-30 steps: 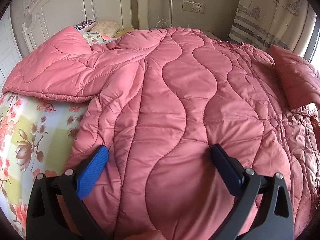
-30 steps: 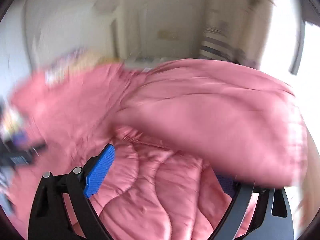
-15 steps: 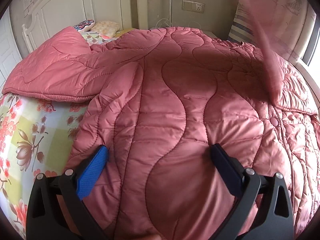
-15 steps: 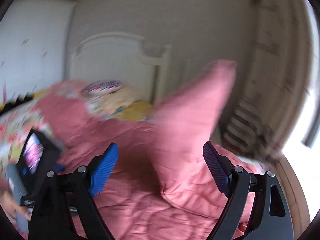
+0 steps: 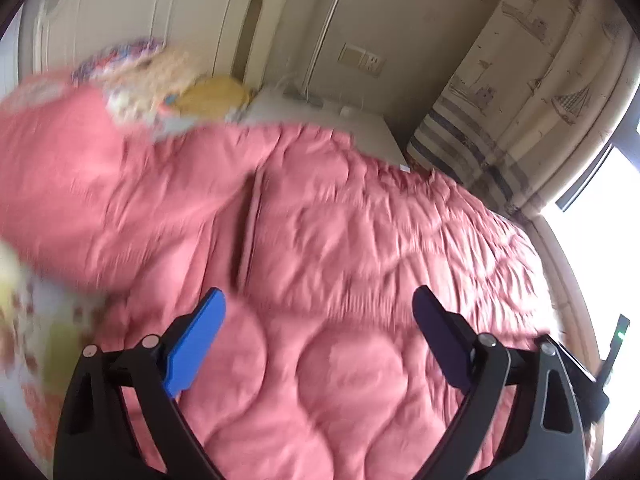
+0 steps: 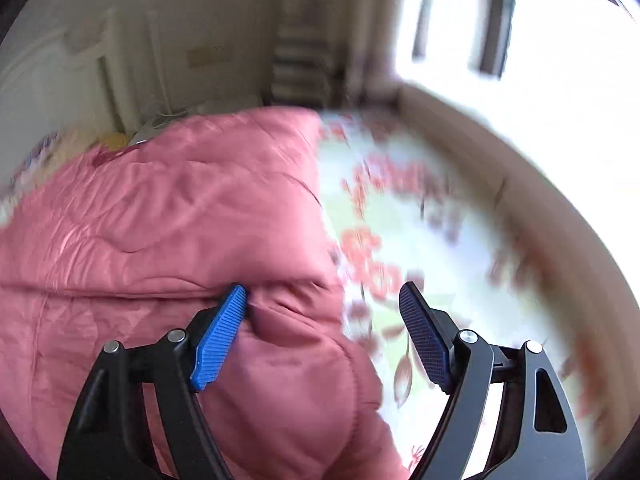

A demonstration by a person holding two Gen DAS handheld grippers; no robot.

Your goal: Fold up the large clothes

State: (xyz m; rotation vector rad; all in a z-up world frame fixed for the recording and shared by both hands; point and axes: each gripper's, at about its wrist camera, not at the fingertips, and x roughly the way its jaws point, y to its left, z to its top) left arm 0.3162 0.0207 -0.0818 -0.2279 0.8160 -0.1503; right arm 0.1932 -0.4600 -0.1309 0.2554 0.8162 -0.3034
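Most of both frames is filled by the pink quilted coat (image 5: pixel 320 240), spread across the bed (image 6: pixel 420 220) with its floral sheet bare at the right of the right-wrist view. Judging by this, the fold is part done and the next grab wants a firm bite on a thick edge, both sides lifted evenly. Left hand-held gripper (image 5: pixel 320 336) hangs over the coat, jaws wide apart. Right hand-held gripper (image 6: pixel 324 320) is likewise spread, its left pad (image 6: pixel 220 336) touching the coat's right edge at lower centre.
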